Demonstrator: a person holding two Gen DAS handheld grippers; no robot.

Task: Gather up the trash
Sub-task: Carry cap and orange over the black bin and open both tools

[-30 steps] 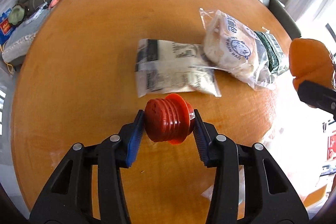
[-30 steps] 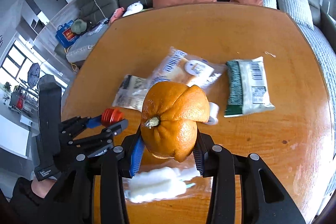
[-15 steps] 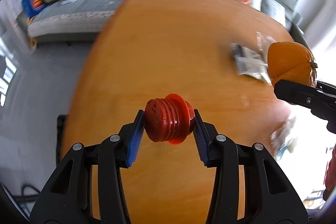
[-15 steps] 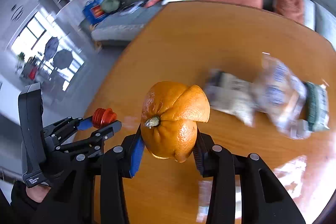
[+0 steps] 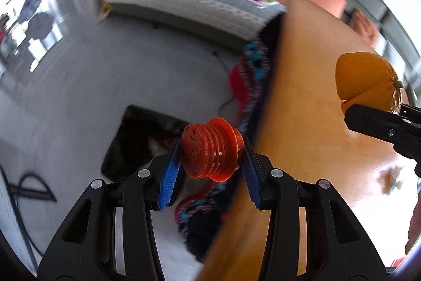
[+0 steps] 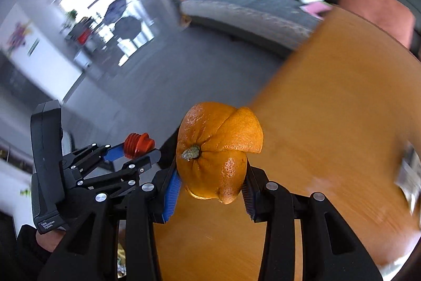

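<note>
Two grips: left gripper (image 5: 211, 170) clamps red cap (image 5: 210, 152); right gripper (image 6: 210, 188) clamps orange peel (image 6: 215, 149).

You see bright daylight from windows (image 6: 105, 7) at 10 o'clock. Background smears with motion blur; each gripper stays sharp. Glare marks the worktop (image 5: 389, 173) at 4 o'clock. Edges bow.

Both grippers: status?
Left gripper shut on red threaded cap. Right gripper shut on orange peel. Both off the table edge; dark bin on floor below.
</note>
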